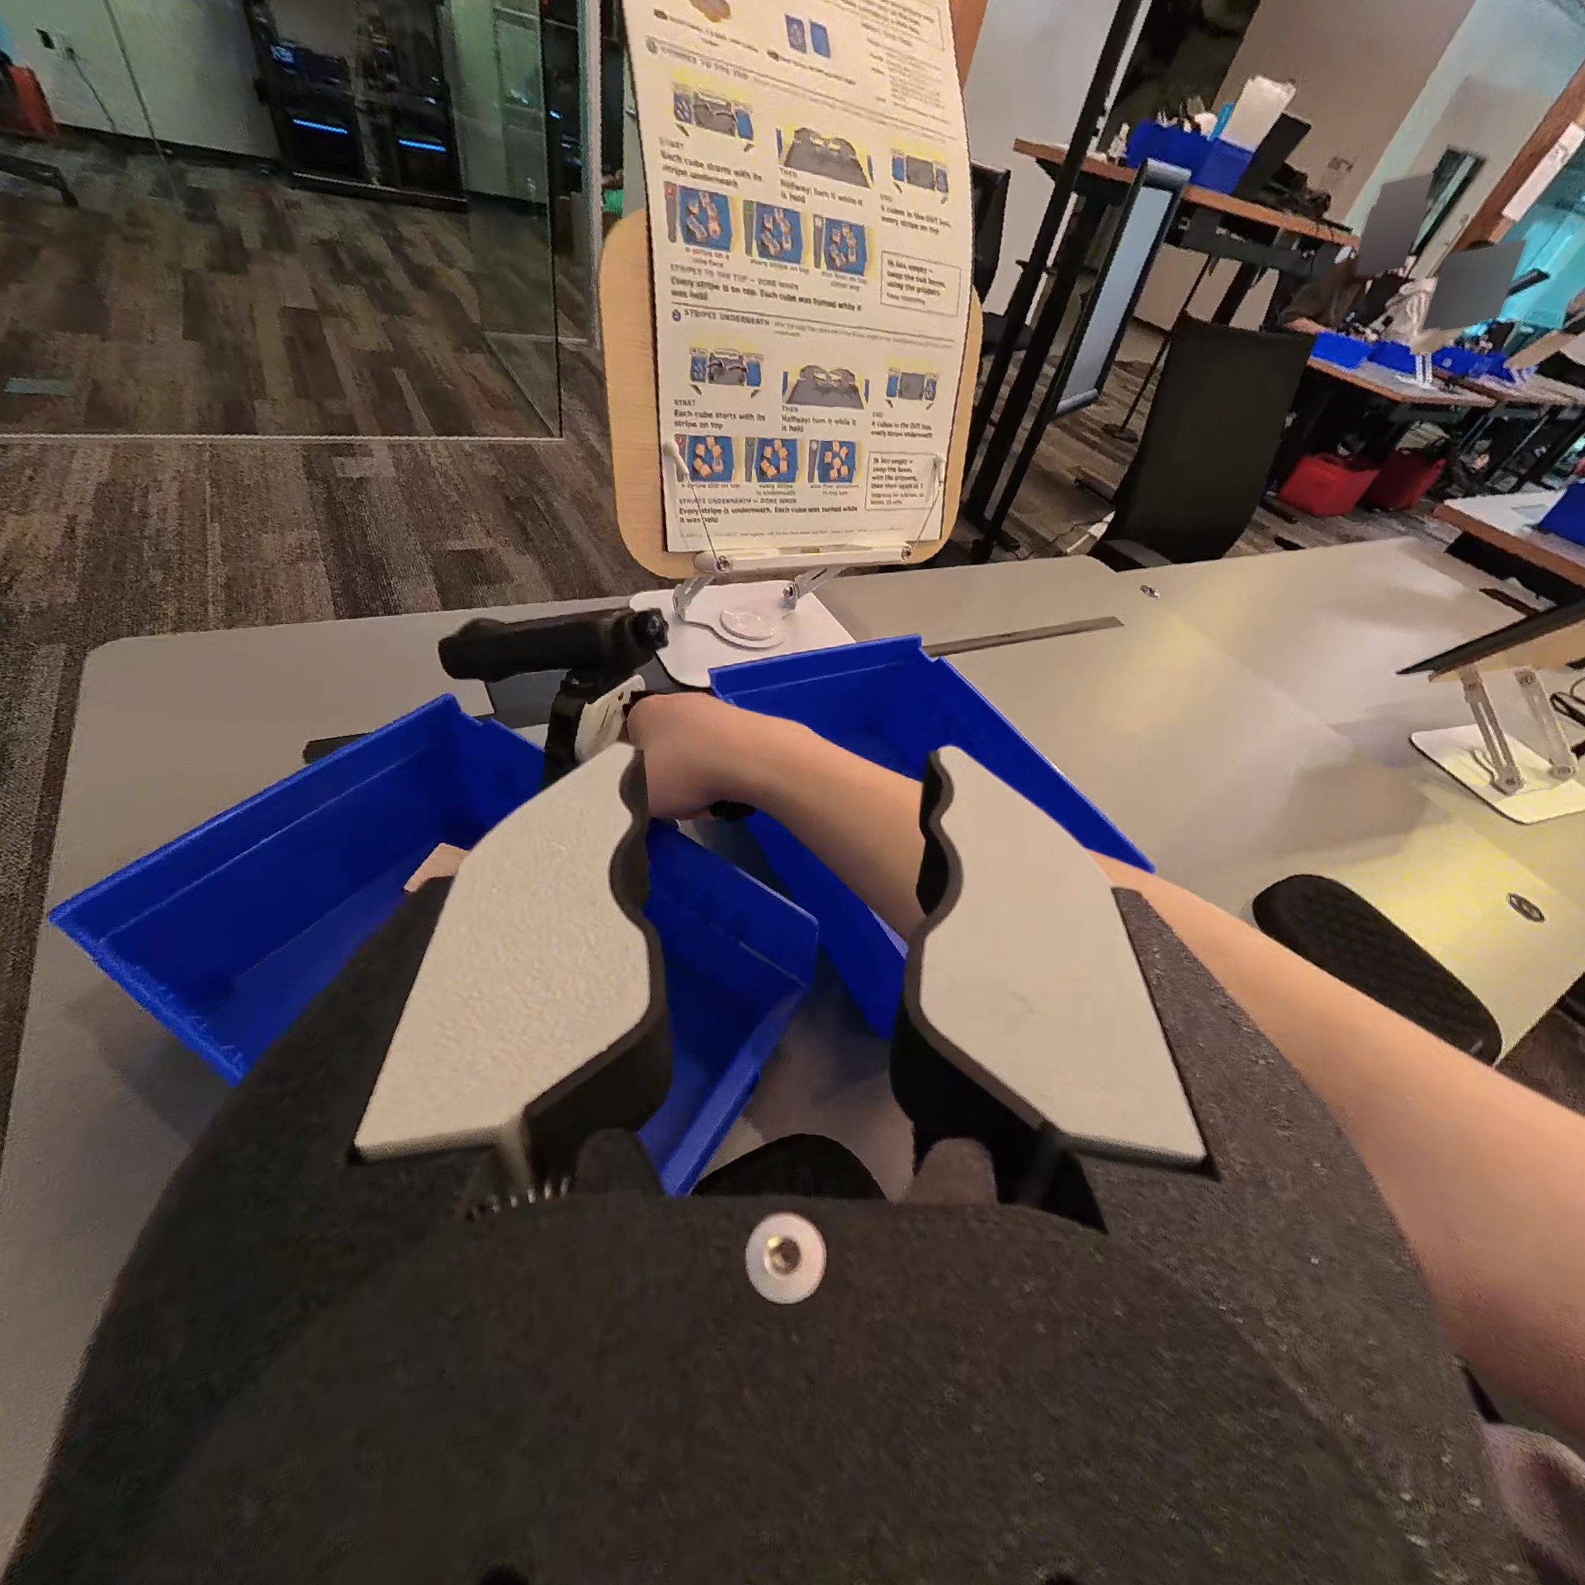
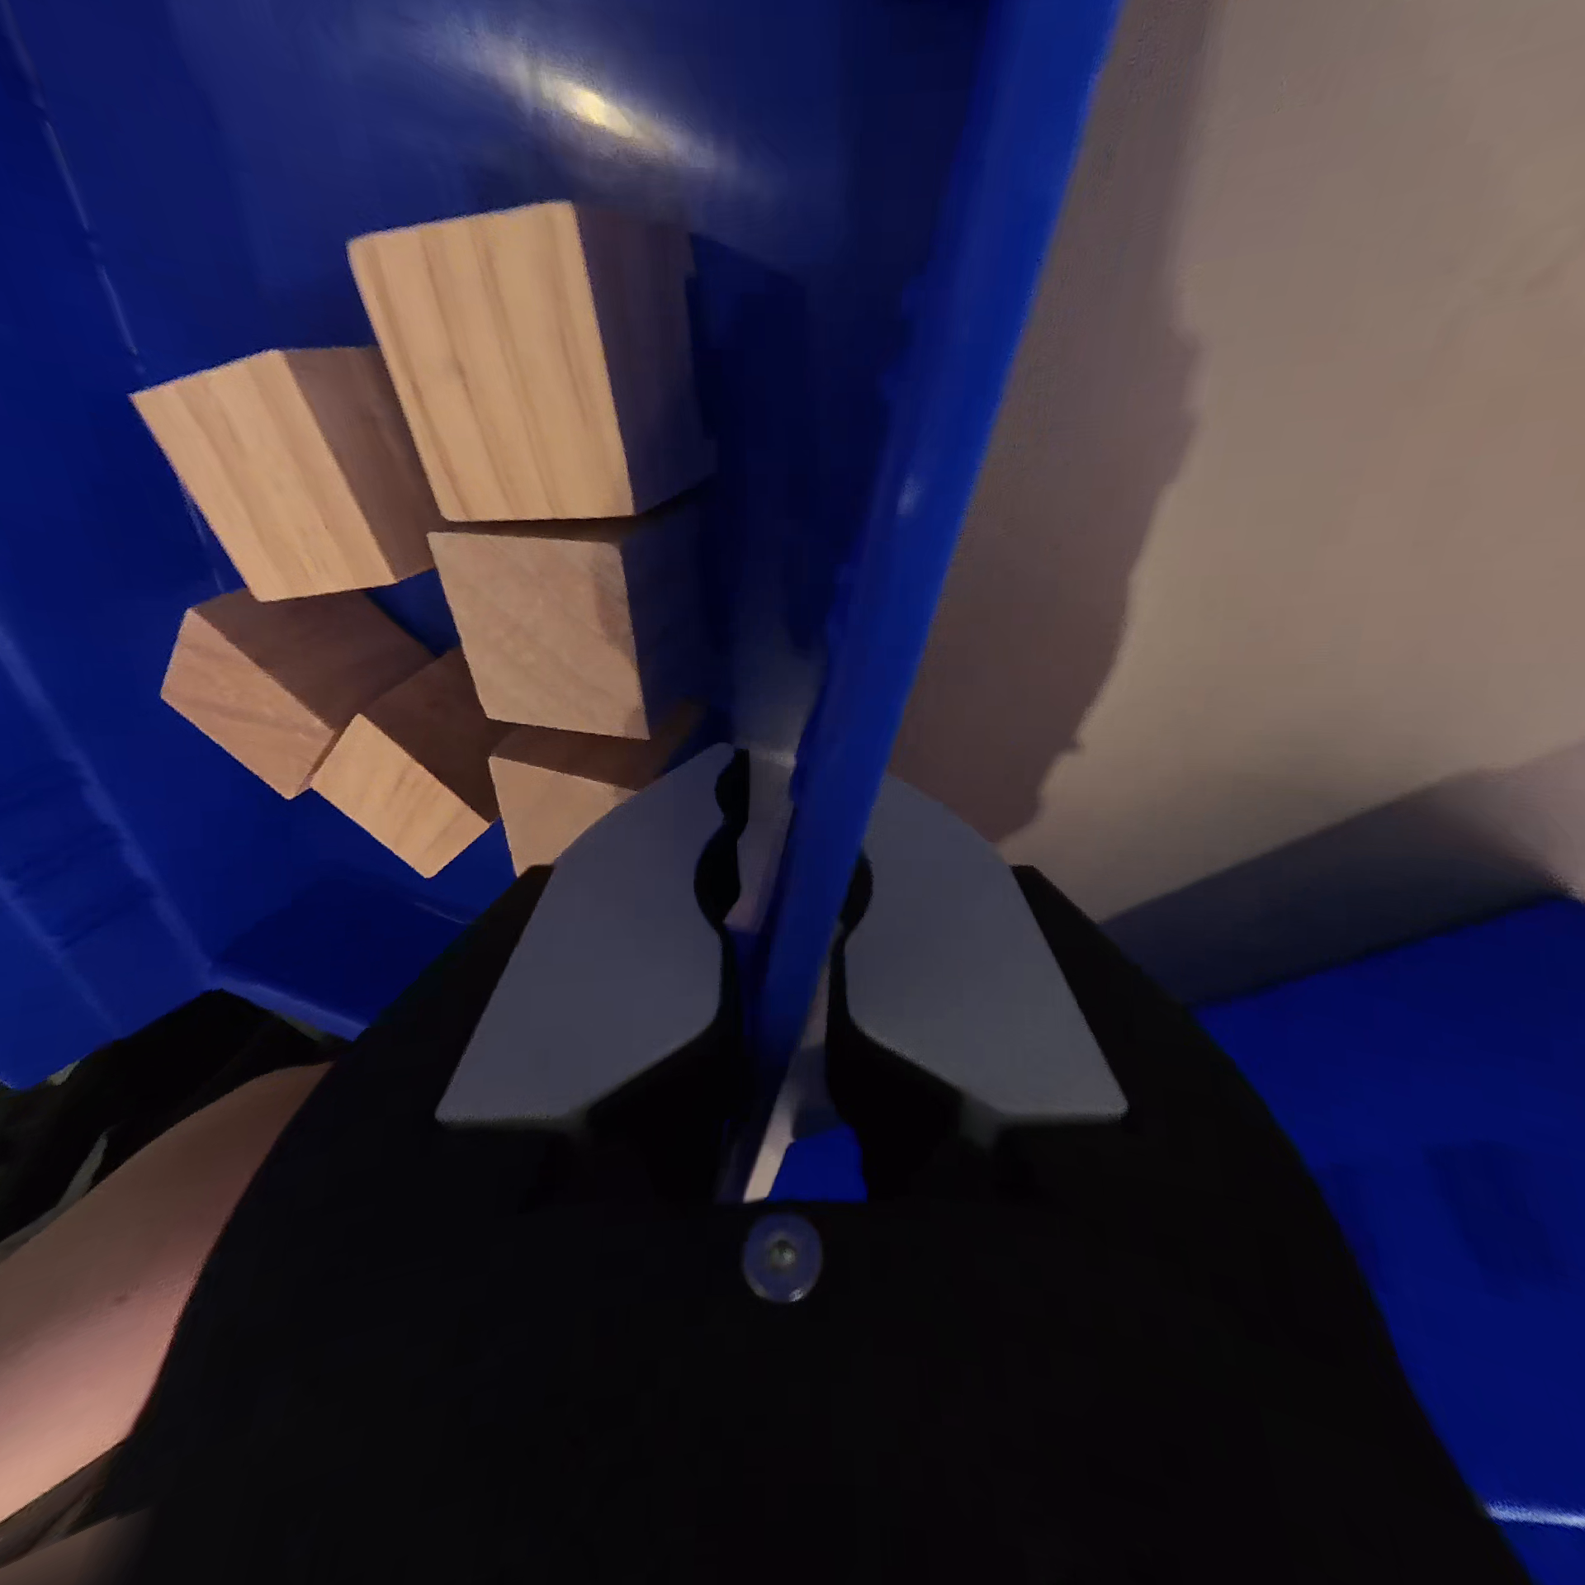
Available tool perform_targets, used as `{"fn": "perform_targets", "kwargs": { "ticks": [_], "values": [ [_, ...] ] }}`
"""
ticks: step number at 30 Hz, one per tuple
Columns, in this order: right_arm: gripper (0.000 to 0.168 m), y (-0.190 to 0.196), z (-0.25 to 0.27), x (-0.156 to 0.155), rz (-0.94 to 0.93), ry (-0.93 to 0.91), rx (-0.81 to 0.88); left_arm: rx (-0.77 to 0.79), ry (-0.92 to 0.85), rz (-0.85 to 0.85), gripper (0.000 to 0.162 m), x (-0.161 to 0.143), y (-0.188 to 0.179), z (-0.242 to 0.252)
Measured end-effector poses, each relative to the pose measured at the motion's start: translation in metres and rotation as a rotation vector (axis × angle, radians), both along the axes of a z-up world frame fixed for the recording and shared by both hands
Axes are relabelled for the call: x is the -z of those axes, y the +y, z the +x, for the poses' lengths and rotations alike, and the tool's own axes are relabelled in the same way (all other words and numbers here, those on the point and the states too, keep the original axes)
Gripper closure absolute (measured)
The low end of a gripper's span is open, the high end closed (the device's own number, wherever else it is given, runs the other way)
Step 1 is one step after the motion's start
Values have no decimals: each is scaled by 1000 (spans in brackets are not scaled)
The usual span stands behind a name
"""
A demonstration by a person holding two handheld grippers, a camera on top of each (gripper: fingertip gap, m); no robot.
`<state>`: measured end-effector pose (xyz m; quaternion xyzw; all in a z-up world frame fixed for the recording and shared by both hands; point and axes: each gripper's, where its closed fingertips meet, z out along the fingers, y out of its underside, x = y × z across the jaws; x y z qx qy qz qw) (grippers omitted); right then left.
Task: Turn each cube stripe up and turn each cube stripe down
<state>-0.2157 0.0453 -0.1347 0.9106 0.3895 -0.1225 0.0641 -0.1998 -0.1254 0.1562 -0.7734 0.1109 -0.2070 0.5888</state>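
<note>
Grey table [image 1: 1201, 686] | two blue bins [image 1: 257, 900] side by side, instruction sheet [image 1: 806, 283] behind | left gripper [image 1: 780, 806] spread wide, empty | right gripper [image 2: 793, 823] clamps bin wall [image 2: 900, 515] | six wooden cubes [image 2: 515, 377] clustered inside, plain faces showing

Six wooden cubes [image 2: 515, 377] lie in the bin [image 2: 900, 515] just left of the right tongs' tips. Two blue bins [image 1: 257, 900] sit ahead of the left tongs.

Cubes' [image 2: 515, 369] stripes hidden — nearest cube [image 2: 549, 806] half behind jaws
</note>
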Motion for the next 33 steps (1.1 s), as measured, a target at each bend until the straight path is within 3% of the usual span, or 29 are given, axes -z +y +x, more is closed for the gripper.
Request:
{"fn": "perform_targets", "kwargs": {
  "ticks": [3,5,6,8,11,13,16,19,22,24,25,27,30,33],
  "values": [
    [147,34,-7,-36,247,126,7,6,21,-18,99,4,1,3],
    [127,65,-3,-89,571,228,-7,3,28,-17,99,4,1,5],
    [126,73,9,-119,731,254,-15,6,32,-15,99,3,0,5],
    [116,70,50,-166,963,268,-39,13,41,-17,99,4,-1,7],
    [105,70,147,-186,1103,158,15,7,31,-11,99,3,0,8],
    [95,77,222,-172,1069,44,157,-13,28,-14,99,2,5,9],
    [88,63,290,-117,798,39,341,-11,79,-39,99,7,10,20],
    [89,41,322,-66,590,-2,366,-15,134,-61,99,12,15,33],
    [97,29,340,-38,541,-43,299,-14,196,-78,99,17,19,45],
    [98,16,338,-22,414,15,308,-12,237,-96,99,22,21,51],
    [102,10,339,-15,351,31,310,-13,253,-107,99,24,23,52],
    [142,0,338,-8,233,72,280,-27,271,-125,100,28,26,55],
    [158,15,368,-6,260,-9,268,-47,302,-142,100,32,32,59],
    [160,24,396,-6,240,-1,288,-57,349,-168,101,39,37,65]
  ]
}}
